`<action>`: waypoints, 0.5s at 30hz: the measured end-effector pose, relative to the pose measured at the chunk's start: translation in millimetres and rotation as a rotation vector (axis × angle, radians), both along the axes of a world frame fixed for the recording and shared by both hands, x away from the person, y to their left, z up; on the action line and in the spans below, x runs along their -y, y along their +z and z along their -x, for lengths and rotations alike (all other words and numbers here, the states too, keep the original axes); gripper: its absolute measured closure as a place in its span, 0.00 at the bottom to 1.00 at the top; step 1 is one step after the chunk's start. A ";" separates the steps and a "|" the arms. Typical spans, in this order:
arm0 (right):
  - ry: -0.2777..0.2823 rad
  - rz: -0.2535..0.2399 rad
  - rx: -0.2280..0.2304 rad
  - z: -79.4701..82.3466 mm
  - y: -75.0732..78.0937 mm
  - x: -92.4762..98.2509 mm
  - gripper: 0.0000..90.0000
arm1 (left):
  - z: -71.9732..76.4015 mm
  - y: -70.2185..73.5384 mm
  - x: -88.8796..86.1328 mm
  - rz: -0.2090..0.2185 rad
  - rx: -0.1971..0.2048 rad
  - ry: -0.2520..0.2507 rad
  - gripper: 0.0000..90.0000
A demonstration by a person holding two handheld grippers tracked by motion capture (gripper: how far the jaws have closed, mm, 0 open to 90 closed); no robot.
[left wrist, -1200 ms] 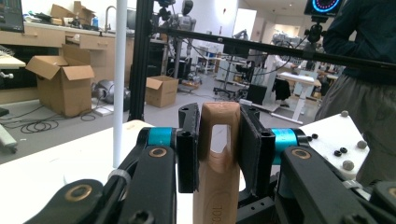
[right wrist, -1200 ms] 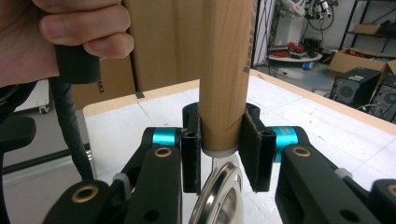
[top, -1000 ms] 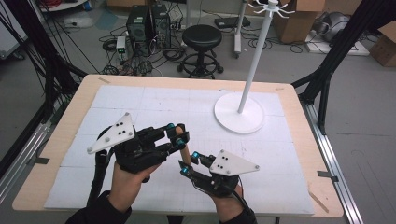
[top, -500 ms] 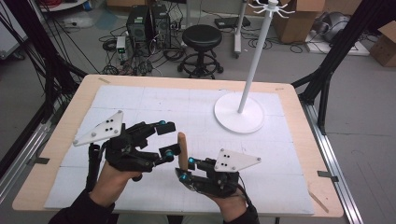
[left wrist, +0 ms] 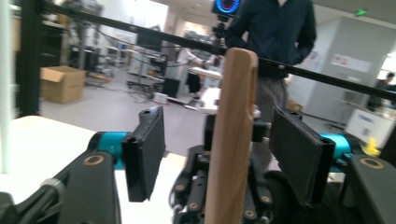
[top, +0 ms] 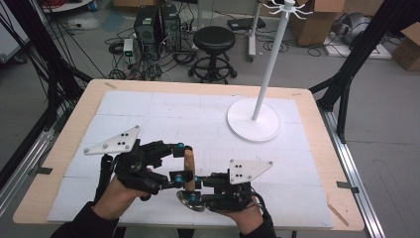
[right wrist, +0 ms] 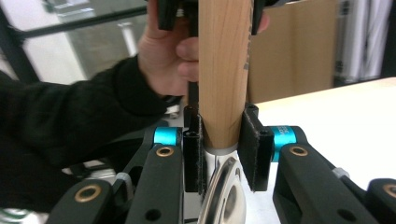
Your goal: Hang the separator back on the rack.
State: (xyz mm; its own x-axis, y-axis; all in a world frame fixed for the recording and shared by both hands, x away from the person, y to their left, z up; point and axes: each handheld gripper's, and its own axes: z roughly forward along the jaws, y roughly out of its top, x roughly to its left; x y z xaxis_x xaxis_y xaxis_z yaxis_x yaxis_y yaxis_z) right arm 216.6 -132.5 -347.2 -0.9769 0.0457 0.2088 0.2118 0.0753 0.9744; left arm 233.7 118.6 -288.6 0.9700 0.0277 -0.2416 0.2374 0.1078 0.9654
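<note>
Wooden handle point(right wrist: 223, 70) stood upright lower centre, right tongs point(right wrist: 223, 154) pinching its base; left tongs point(left wrist: 224, 154) spread around it. Weak pinch risked tipping its metal head point(right wrist: 224, 191) onto the counter point(top: 307, 198).

The white stand point(top: 253, 120) blocks the desk's point(top: 64, 153) far right; its far left lies open. Near the front edge, both grippers crowd the wooden handle point(top: 188, 168).

wooden handle point(top: 188, 168) upright between left hand-held gripper point(top: 177, 161) and right hand-held gripper point(top: 194, 186) | coat stand point(top: 254, 119) — far right, behind
</note>
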 end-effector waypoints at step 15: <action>0.135 -0.008 -0.055 -3.5 -4.5 -7.0 0.81 | -0.1 -0.2 4.5 -0.028 0.002 -0.097 0.80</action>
